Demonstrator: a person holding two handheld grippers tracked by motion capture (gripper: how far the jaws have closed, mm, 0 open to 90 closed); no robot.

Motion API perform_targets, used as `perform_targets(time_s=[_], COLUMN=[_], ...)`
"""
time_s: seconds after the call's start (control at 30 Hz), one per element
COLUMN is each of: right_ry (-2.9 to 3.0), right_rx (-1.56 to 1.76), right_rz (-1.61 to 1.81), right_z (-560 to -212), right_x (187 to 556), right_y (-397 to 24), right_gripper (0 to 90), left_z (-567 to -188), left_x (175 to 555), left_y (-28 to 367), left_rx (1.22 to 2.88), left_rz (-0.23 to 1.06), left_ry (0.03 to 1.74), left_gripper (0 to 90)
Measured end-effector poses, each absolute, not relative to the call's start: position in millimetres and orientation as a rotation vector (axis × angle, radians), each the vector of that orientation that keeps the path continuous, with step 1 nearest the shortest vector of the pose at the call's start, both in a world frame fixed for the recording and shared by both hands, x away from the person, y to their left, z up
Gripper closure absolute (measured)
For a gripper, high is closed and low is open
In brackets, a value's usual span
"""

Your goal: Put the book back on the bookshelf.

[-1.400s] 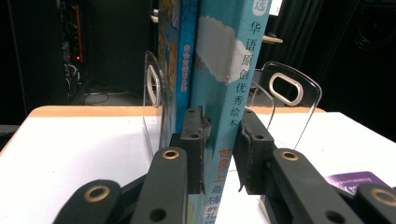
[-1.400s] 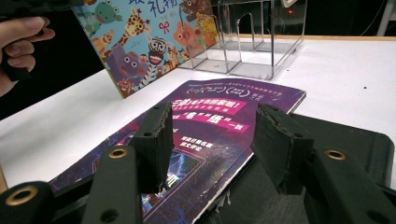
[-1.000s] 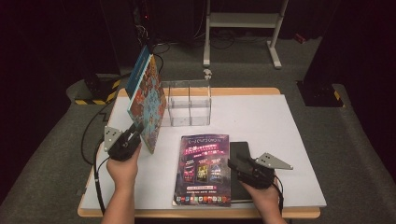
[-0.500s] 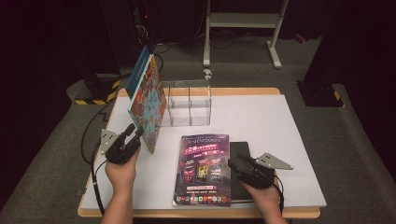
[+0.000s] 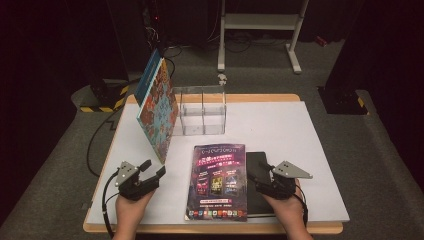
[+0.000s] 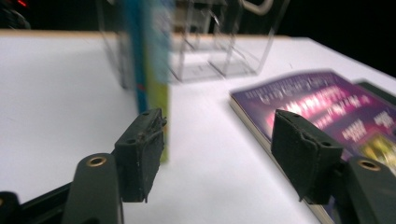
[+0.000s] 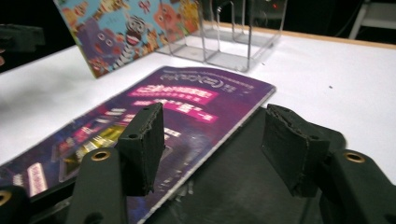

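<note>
A colourful picture book (image 5: pixel 157 107) stands on its edge, leaning against a clear acrylic holder (image 5: pixel 202 111). My left gripper (image 5: pixel 152 168) sits low, just in front of the book's near corner. Its jaws have just been opening and nothing is between them. In the left gripper view the book's spine edge (image 6: pixel 152 70) rises beyond my left gripper (image 6: pixel 219 140). A purple magazine (image 5: pixel 217 182) lies flat, partly on a black book (image 5: pixel 259 162). My right gripper (image 5: pixel 255 181) rests at the magazine's right edge, where its jaws have just been opening. They stand open over the magazine (image 7: pixel 154 116) and the black book (image 7: pixel 233 182).
The white table top (image 5: pixel 300 130) has bare room to the right and behind the magazine. On the dark floor beyond stand a white metal frame (image 5: pixel 260 22) and a yellow-black striped block (image 5: pixel 100 106). Cables trail off the table's left edge.
My left gripper has let go of the colourful book's lower corner, opened, and drawn back and down towards the person. The book stays leaning on the holder. The right hand has stayed put.
</note>
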State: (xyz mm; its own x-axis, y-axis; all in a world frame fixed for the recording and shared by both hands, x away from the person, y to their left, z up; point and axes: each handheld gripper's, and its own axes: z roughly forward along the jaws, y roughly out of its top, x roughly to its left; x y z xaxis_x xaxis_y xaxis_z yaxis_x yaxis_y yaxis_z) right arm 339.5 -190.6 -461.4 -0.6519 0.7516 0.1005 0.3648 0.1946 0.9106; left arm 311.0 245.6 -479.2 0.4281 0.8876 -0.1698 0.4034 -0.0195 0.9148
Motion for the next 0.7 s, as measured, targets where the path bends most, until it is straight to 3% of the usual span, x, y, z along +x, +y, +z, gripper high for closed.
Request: perform_targets(time_s=[0.43, 0.7], right_ry=[2.116, 2.145], right_rx=[1.074, 1.104], right_rz=[1.358, 1.363], right_z=[-480.0, -484.4], right_x=[327.1, 328.5], right_y=[-213.0, -215.6], right_gripper=[31.9, 29.9], left_z=[-504.1, -509.5], left_x=[327.3, 332.0], left_y=[183.7, 159.3], left_rx=[1.765, 1.838], left_rz=[0.217, 0.161], left_ry=[1.18, 1.173], left_gripper=[28.1, 27.6])
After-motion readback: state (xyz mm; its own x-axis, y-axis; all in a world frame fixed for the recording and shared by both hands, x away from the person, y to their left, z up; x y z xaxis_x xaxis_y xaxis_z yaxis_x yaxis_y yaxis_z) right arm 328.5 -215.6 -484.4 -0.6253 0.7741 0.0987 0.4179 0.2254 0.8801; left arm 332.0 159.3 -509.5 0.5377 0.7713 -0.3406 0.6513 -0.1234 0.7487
